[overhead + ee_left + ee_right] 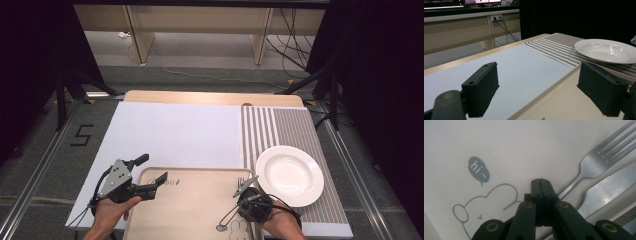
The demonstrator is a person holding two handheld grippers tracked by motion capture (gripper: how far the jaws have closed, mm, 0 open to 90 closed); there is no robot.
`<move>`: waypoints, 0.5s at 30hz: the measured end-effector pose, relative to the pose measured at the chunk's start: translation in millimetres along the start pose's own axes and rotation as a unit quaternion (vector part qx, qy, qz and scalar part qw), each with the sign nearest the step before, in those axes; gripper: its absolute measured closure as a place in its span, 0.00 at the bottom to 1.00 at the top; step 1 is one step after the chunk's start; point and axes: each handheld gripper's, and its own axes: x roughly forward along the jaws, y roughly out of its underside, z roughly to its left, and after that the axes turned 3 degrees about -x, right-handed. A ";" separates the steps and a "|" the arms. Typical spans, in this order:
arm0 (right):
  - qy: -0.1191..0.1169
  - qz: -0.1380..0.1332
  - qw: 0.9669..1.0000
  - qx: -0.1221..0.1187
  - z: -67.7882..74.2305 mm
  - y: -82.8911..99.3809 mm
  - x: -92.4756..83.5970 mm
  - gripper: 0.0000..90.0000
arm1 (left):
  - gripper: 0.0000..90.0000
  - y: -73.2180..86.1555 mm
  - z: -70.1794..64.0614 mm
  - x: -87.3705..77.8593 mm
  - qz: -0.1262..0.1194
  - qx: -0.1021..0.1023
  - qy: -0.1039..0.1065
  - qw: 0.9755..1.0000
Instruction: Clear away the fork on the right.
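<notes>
A beige tray [190, 210] printed with a cartoon bear lies at the table's near edge. On its right side rest a metal fork [596, 160] and a serrated knife [610, 190], side by side. My right gripper [540, 182] points down at the tray just beside the fork's handle, jaws shut with nothing between them; from above the right gripper [251, 204] covers most of the fork [245, 185]. My left gripper [151, 172] hovers open over the tray's far left corner. In the left gripper view its jaws stand wide apart around the left gripper [541, 92], empty.
A white deep plate [290, 175] sits on a striped placemat [280, 127] right of the tray. A white mat [170, 132] covers the table beyond the tray. The plate [609, 51] lies ahead and to the right in the left gripper view.
</notes>
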 end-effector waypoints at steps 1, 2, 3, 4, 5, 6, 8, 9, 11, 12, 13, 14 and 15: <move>0.002 0.002 1.000 0.002 -0.3 0.3 -0.2 1.00 | 0.18 0.0 0.0 0.1 0.000 -0.001 0.000 1.000; 0.002 0.001 1.000 0.003 -0.2 0.6 0.0 1.00 | 0.18 0.2 0.1 0.1 0.001 0.000 0.000 1.000; 0.002 0.000 1.000 0.004 -0.4 0.7 -0.1 1.00 | 0.18 0.3 0.1 0.1 0.001 -0.001 0.000 1.000; 0.001 0.001 1.000 0.005 -0.6 0.8 -0.1 1.00 | 0.18 0.2 0.2 0.3 0.001 -0.001 0.000 1.000; 0.000 0.001 1.000 0.005 -0.9 0.8 -0.2 1.00 | 0.18 0.1 0.3 0.3 0.000 -0.001 0.000 1.000; 0.000 0.002 1.000 0.005 -1.3 1.0 -0.3 1.00 | 0.18 0.0 0.2 0.3 0.000 -0.001 0.000 1.000; 0.000 0.002 1.000 0.006 -1.7 1.5 -0.8 1.00 | 0.18 0.2 0.0 0.3 0.001 -0.001 0.000 1.000; 0.001 0.001 1.000 0.005 -2.1 1.8 -0.6 1.00 | 0.18 0.2 -0.1 0.3 0.001 -0.001 0.000 1.000; 0.000 0.000 1.000 0.005 -2.4 2.4 -0.7 1.00 | 0.18 0.2 -0.2 0.3 0.001 -0.001 0.000 1.000; -0.001 0.000 1.000 0.004 -2.4 2.5 -0.8 1.00 | 0.18 0.3 -0.3 0.3 0.002 0.000 0.000 1.000; 0.000 0.000 1.000 0.004 -2.4 2.4 -0.7 1.00 | 0.18 0.3 -0.3 0.3 0.002 0.000 0.000 1.000; 0.000 0.000 1.000 0.005 -2.6 2.4 -0.7 1.00 | 0.18 0.3 -0.3 0.3 0.002 -0.001 0.000 1.000; -0.001 0.000 1.000 0.005 -2.8 2.4 -0.6 1.00 | 0.18 0.2 -0.1 0.4 0.001 -0.001 0.000 1.000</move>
